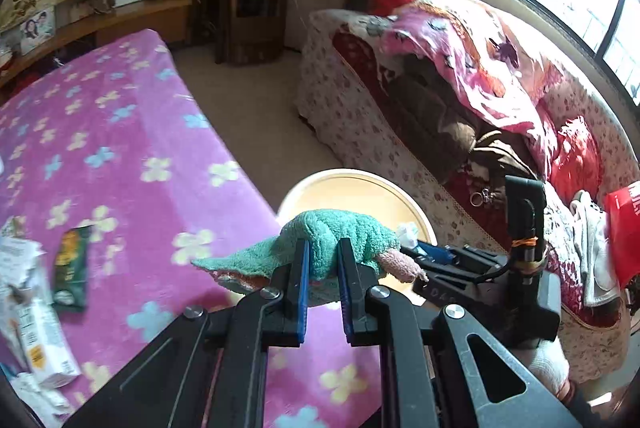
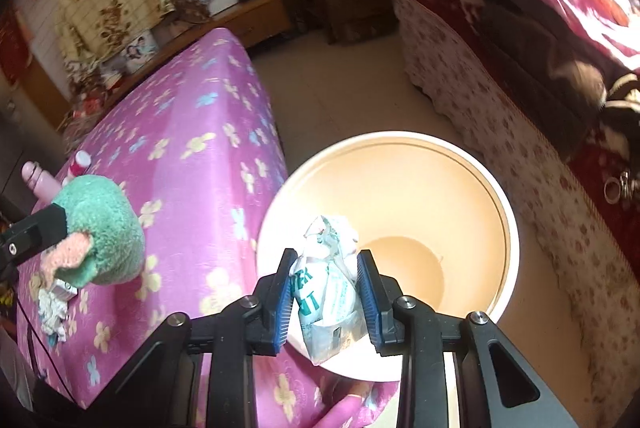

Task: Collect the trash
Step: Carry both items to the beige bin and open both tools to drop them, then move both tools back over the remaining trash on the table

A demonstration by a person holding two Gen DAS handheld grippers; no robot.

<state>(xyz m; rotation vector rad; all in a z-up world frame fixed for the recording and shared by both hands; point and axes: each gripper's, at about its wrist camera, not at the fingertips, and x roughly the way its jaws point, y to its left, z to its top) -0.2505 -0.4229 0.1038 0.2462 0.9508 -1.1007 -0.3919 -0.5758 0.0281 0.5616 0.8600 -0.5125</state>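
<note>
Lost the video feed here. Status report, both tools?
Left tool shut on green cloth, beside the bin. Right tool shut on crumpled wrapper, over bin. Bin empty, nothing blocking drop.

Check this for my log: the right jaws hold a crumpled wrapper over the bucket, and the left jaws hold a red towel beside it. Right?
One slip: the towel in the left gripper is green with a pink edge, not red, as the left wrist view shows. The rest stands: the right gripper holds the crumpled wrapper over the bucket.
</note>
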